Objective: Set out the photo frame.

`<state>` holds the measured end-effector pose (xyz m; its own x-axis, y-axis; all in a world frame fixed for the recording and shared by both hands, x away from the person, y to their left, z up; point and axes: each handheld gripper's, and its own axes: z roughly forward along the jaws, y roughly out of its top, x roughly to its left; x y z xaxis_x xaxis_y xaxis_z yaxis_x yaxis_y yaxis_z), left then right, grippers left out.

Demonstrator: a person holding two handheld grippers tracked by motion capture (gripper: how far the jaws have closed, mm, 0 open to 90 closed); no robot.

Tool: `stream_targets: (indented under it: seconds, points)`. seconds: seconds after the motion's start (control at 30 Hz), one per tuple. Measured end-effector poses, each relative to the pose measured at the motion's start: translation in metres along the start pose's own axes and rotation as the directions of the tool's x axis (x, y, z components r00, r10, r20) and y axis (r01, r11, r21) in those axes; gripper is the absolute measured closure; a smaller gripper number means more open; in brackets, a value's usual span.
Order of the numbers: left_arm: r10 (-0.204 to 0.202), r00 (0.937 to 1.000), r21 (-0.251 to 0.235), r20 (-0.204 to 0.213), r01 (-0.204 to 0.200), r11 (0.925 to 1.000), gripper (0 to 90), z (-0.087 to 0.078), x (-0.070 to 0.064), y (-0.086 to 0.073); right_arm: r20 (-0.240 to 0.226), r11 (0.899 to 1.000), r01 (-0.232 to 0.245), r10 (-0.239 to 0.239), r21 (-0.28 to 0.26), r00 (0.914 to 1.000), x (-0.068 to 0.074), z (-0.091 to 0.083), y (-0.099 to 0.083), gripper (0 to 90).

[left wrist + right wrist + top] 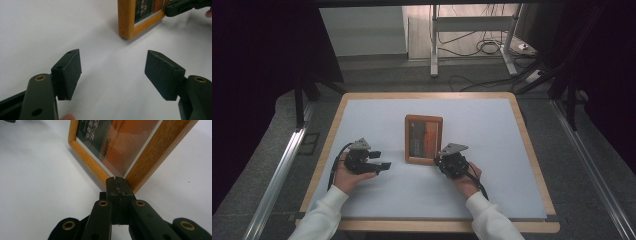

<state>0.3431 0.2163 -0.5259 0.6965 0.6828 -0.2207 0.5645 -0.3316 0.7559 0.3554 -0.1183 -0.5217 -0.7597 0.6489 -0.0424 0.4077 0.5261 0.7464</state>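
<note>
A wooden picture frame (424,139) with an orange and dark print lies flat on the white mat (372,120), a little right of centre. My right gripper (437,160) is shut, and its tip rests against the frame's near right corner (140,170). In the right gripper view the jaws (117,180) are pressed together with nothing between them. My left gripper (381,160) stands open to the left of the frame, apart from it, pointing right. In the left gripper view the pads (68,71) are wide apart over bare mat, with the frame's corner (127,22) and the right gripper (172,8) beyond.
The mat covers a table with a light wooden rim (532,150). Behind it are a metal desk stand (472,30) and cables on the floor (484,47). Metal rails (282,165) run along both sides of the table.
</note>
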Motion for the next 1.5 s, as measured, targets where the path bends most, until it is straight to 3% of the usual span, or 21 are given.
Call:
stream_targets:
  seconds: [0.37,0.57,0.8,1.03,1.1,1.23,1.33,1.5]
  points:
    - [0.002,1.0000,0.002,-0.001,-0.002,1.0000,29.0,0.000,0.000,0.000,0.007,1.000,-0.014,0.014,-0.010,0.9999,-0.004,-0.001,-0.002,90.0]
    - [0.002,1.0000,-0.002,0.000,-0.002,1.0000,29.0,-0.001,-0.001,0.000,-0.019,0.999,-0.009,0.008,-0.043,0.9998,-0.002,-0.007,-0.001,90.0]
    - [0.004,1.0000,-0.011,0.001,-0.004,0.9999,29.0,-0.003,-0.002,0.000,-0.016,0.997,-0.021,0.019,-0.075,0.9997,-0.003,-0.027,-0.002,90.0]
    - [0.006,1.0000,-0.012,0.002,-0.005,0.9999,28.9,-0.004,-0.004,0.000,0.003,0.995,-0.050,0.050,-0.086,0.9987,-0.017,-0.059,-0.022,89.6]
    - [0.005,1.0000,-0.012,0.001,-0.005,0.9999,28.9,-0.005,-0.004,-0.001,0.000,0.993,-0.082,0.082,-0.088,0.9966,-0.024,-0.068,-0.031,83.2]
    - [0.006,1.0000,-0.017,-0.006,-0.006,0.9998,28.6,-0.006,-0.005,-0.003,0.015,0.987,-0.133,0.135,-0.091,0.9908,-0.034,-0.084,-0.049,54.5]
    - [0.019,0.9997,-0.009,-0.013,-0.020,0.9998,28.1,-0.008,-0.008,-0.004,0.018,0.982,-0.163,0.165,-0.091,0.9861,-0.038,-0.091,-0.057,39.1]
    - [0.032,0.9993,-0.005,-0.019,-0.032,0.9995,28.0,-0.008,-0.013,-0.006,0.025,0.981,-0.174,0.177,-0.081,0.9839,-0.041,-0.097,-0.070,29.5]
